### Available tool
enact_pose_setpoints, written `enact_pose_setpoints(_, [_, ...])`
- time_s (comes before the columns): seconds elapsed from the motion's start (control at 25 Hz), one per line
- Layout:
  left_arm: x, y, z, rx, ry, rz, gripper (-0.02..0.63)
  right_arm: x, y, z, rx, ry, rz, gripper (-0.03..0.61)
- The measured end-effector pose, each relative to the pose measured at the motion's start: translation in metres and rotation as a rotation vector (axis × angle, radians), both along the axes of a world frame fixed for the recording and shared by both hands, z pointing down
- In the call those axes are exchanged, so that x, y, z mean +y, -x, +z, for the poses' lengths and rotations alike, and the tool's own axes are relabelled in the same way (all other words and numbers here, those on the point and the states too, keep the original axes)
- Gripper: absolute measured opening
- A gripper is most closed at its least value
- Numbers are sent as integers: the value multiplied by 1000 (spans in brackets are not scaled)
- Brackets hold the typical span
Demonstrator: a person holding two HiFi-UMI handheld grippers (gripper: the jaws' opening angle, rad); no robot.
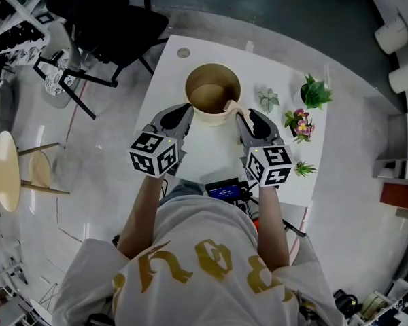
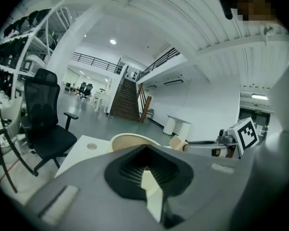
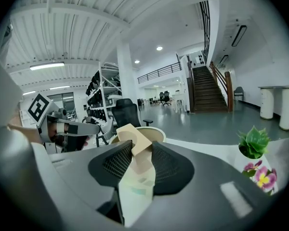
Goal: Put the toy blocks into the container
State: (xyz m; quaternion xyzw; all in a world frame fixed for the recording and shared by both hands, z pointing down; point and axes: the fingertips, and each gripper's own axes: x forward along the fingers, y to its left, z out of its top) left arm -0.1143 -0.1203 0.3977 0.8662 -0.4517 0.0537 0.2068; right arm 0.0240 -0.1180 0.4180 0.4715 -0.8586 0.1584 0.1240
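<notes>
Pale wood block (image 1: 232, 106), head view: pinched at the tip of the right gripper (image 1: 241, 117), sticking out ahead of its jaws at the near rim of the container (image 1: 197, 114). Whether it touches the rim I cannot tell.
Container, head view: round, beige and open-topped, straight ahead of both pairs of jaws. No other block shows inside it.
Left gripper (image 1: 182, 117), head view: its tip is near the rim, across the container's near side from the right jaws.
Table (image 1: 211, 155), head view: white, with a bare stretch beneath and behind both jaws. The plants (image 1: 306, 107) stand off the outer side of the right jaws, well apart from the block.
Left jaws, left gripper view: brought together at the tips with nothing between them. Only a pale slit shows lower down.
Surroundings, left gripper view: the container rim is just beyond the jaws, and the block is off to their right. An office chair (image 2: 43, 124) stands far to their left, past the table edge.
Right jaws, right gripper view: about half closed and clamped on the block. The pads press its flat faces, and its notched upper end pokes out past the tips.
Handling: likely light, stiff, smooth and not fragile. Held by one end, it could pivot in the pads. The flat faces are the sound place to hold it.
Room: the rim is the one edge to clear, and the mouth looks wide enough for an easy drop.
</notes>
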Motion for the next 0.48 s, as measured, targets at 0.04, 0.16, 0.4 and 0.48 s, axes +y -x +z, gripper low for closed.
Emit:
enact_pose_setpoints(0.04, [-3,2,0,5,1,-3,1,-3,2,0,4,-2,-5,155])
enact_pose_setpoints(0.16, [-11,6,3,16,5,-14,1,-10,8,1,19,-2,-18,155])
enact_pose_setpoints(0.4, [-25,9,10,31,16,-33,1,-24,17,2,35,-12,-34,155])
enact_pose_setpoints(0.48, [-28,9,12,31,19,-35,1,-28,20,2,33,-16,-38,153])
